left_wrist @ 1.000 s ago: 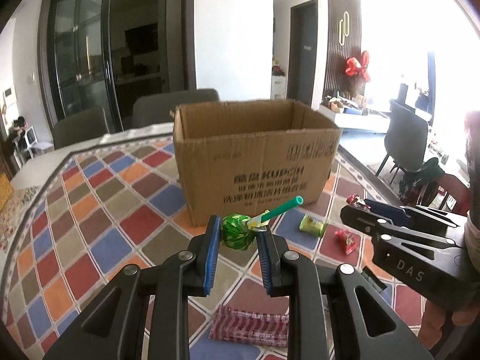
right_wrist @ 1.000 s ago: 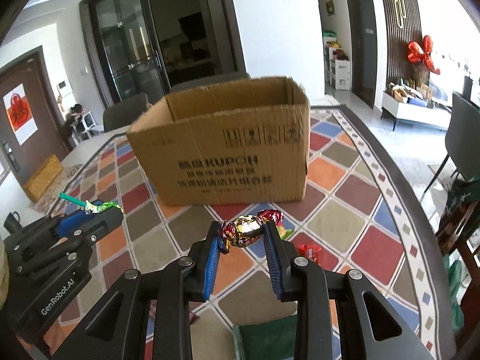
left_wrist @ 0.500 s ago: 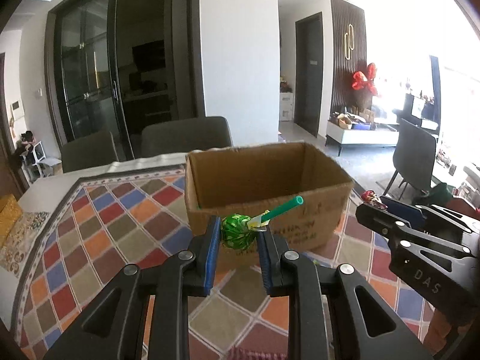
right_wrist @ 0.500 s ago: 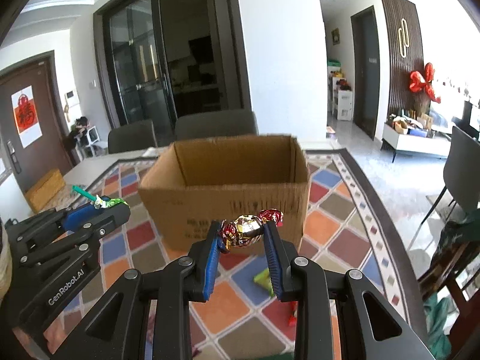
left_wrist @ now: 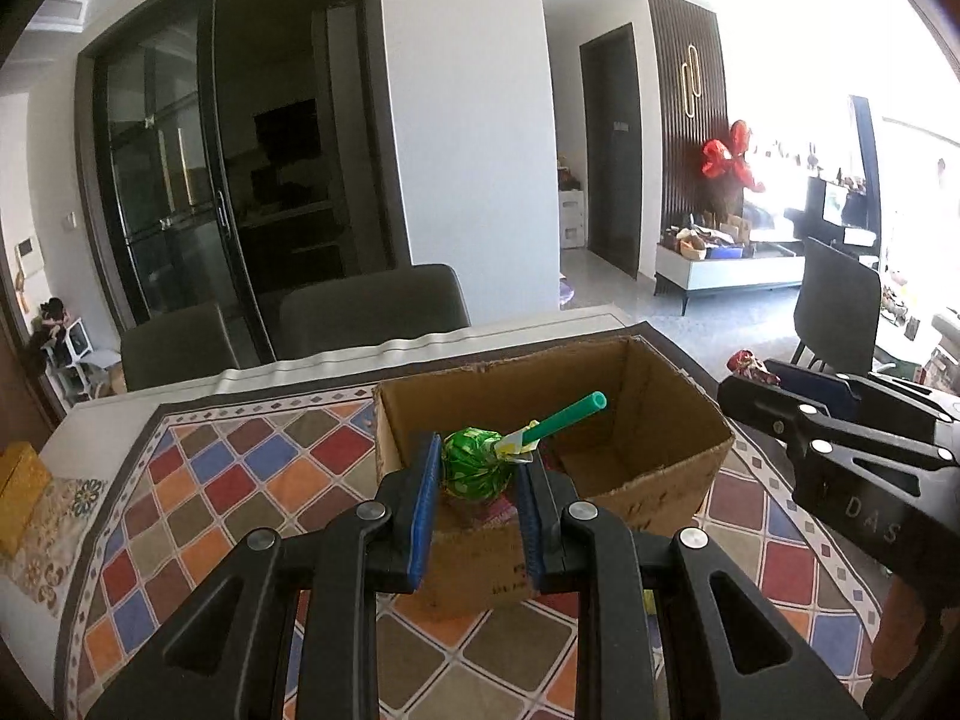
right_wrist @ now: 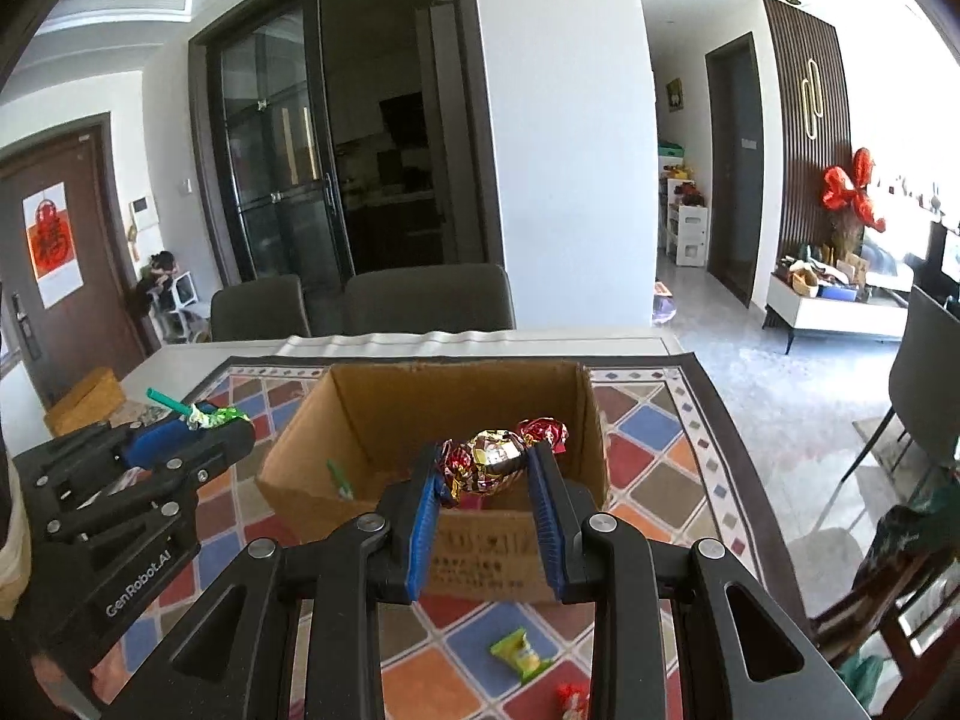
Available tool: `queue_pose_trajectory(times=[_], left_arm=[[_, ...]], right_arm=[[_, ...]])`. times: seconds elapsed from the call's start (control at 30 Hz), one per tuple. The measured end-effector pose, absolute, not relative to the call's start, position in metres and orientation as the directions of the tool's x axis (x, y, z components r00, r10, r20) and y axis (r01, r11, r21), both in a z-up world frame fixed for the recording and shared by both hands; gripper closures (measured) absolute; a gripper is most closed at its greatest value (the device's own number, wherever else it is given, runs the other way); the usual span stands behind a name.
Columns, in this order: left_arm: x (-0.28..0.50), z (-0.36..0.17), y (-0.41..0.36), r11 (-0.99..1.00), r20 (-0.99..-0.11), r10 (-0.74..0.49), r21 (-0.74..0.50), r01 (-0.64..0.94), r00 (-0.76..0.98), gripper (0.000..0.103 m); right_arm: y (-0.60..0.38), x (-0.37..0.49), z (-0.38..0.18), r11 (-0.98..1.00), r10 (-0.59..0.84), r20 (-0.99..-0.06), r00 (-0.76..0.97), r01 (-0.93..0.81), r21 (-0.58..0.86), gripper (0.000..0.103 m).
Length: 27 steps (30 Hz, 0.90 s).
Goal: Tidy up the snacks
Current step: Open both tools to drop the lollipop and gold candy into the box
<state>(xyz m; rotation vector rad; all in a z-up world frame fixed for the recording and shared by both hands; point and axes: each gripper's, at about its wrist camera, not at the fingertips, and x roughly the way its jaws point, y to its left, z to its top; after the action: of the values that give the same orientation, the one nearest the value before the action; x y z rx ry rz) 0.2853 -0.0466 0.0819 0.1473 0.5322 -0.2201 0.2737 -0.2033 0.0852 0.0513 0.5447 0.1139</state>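
Note:
An open brown cardboard box (left_wrist: 654,420) (right_wrist: 384,414) stands on the table with the chequered cloth. My left gripper (left_wrist: 477,471) is shut on a green-wrapped lollipop (left_wrist: 474,468) with a green stick, held above the box's near wall. My right gripper (right_wrist: 487,468) is shut on a gold and red foil candy (right_wrist: 498,456), also over the near rim of the box. In the right wrist view the left gripper (right_wrist: 198,420) shows at the left with the lollipop (right_wrist: 210,417). A small green item (right_wrist: 339,480) lies inside the box.
A green-yellow candy (right_wrist: 521,654) and a red candy (right_wrist: 570,696) lie on the cloth (right_wrist: 666,480) in front of the box. Two grey chairs (right_wrist: 429,297) stand behind the table. A yellow box (left_wrist: 21,498) sits at the far left.
Both grippers have risen and moved toward the box with their sweets. The view went from the box's printed front wall to looking down into its open top.

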Motion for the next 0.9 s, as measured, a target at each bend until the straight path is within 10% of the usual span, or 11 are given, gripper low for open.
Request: queue_pose_trajectory(times=[0.53, 0.67, 0.9], left_arm=[[0.349, 0.060, -0.055, 0.965, -0.625, -0.155, 0.069, 0.252, 0.765, 0.077], [0.344, 0.061, -0.055, 0.969, -0.604, -0.130, 0.092, 0.230, 0.786, 0.052], [0.323, 0.069, -0.054, 0.968, -0.576, -0.127, 0.105, 0.227, 0.807, 0.046]], right_arm=[[-0.201, 0.328, 0.073, 0.992, 0.120, -0.589, 0.800, -0.112, 0.049, 0.072], [-0.199, 0.335, 0.070, 0.995, 0.093, -0.608, 0.789, -0.093, 0.031, 0.062], [-0.204, 0.322, 0.073, 0.995, 0.101, -0.593, 0.799, -0.098, 0.037, 0.061]])
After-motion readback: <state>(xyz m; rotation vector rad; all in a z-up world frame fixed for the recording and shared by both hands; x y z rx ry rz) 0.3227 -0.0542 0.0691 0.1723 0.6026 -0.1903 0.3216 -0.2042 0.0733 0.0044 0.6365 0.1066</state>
